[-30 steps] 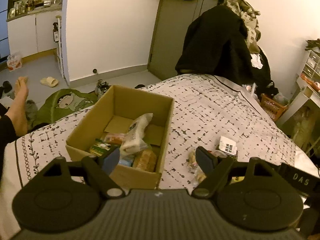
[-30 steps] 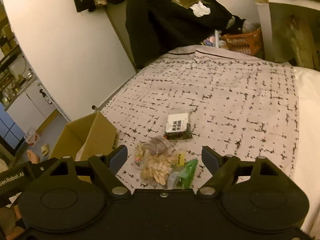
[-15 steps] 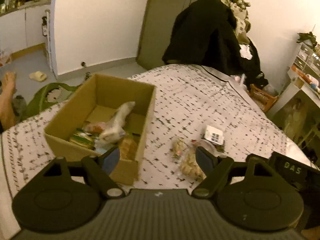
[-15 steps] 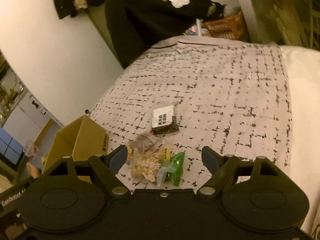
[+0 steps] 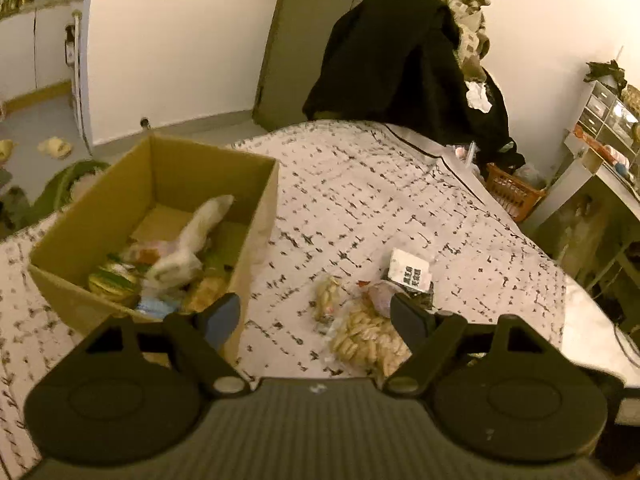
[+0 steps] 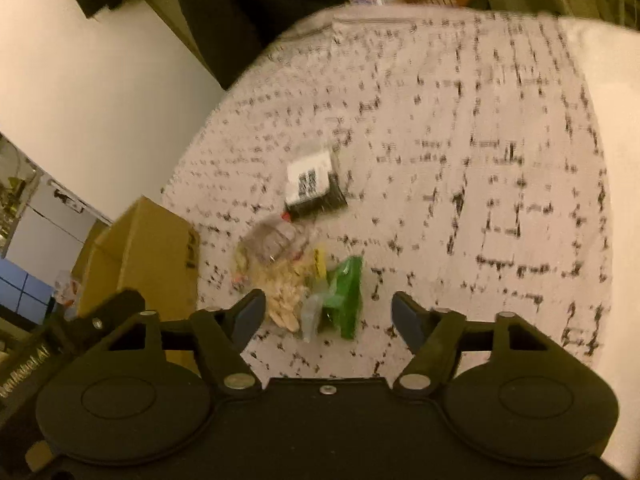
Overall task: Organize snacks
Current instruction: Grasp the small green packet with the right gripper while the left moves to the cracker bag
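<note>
An open cardboard box point(image 5: 256, 216) sits on the bed, holding several snack packs, with a white bag point(image 5: 192, 240) on top. It also shows in the right wrist view point(image 6: 152, 256). To its right lies a loose pile: a clear bag of pale crackers point(image 5: 364, 340), a small nut pack point(image 5: 326, 300), a black pack with a white label point(image 5: 410, 272) and a green pack point(image 6: 344, 292). My left gripper point(image 5: 316, 316) is open and empty above the pile's left side. My right gripper point(image 6: 328, 320) is open and empty just above the green pack.
The bed has a patterned grey cover point(image 5: 360, 200). Dark clothes point(image 5: 400, 60) hang at its far end. An orange basket point(image 5: 512, 192) and a desk point(image 5: 600, 184) stand to the right. The floor with slippers point(image 5: 54, 146) lies beyond the box.
Both grippers have moved forward and lower toward the snack pile. The left view has swung right, off the box. Both stay open and empty.
</note>
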`<state>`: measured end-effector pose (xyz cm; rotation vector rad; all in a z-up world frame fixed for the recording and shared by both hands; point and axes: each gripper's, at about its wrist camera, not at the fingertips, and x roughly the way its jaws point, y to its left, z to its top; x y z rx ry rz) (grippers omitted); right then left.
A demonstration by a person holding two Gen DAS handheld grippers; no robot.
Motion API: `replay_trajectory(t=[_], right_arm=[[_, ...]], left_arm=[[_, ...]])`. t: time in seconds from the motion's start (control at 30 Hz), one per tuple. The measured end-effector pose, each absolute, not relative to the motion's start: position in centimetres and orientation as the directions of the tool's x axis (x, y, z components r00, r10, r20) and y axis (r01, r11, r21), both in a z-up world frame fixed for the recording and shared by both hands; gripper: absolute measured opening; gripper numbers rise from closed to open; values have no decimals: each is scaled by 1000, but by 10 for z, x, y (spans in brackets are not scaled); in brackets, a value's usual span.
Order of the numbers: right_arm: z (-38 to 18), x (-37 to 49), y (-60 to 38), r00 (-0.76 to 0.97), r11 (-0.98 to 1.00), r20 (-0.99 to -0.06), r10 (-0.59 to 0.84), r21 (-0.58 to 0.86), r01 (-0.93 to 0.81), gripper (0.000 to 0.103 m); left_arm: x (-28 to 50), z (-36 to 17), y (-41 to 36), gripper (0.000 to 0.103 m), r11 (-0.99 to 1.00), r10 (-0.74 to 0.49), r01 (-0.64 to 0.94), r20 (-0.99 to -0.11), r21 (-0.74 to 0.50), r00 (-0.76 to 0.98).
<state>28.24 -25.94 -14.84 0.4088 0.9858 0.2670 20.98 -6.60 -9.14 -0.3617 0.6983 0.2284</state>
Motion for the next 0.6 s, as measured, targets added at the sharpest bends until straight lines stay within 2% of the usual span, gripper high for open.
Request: replay_trajectory(t=[0.13,0.23,0.3,0.37,0.4,0.6], right_arm=[[-156,289,-261,520,893,-764,381,449,6,64],[-158,290,-271,528,863,-745,408,503,44,56],[-158,291,-278,543,857,-739,400,512,65,41],[-158,291,-285,561,851,-730,391,518,82,30],[-159,291,-287,562,847,-730,390,523,91,27],[-169,297,-288,525,831,-742,418,546,109,27]], left_arm=[[207,-89,-72,79,920,137,-336,-637,-202,758],[203,-84,-74,79,919,112,-311,-596,-242,795],[206,-81,-78,79,921,112,-307,-590,-240,799],[210,-80,-79,79,923,92,-288,-579,-256,810],[212,-80,-80,79,922,87,-287,-582,-260,808],[225,-91,-84,79,922,66,-280,-604,-268,794]])
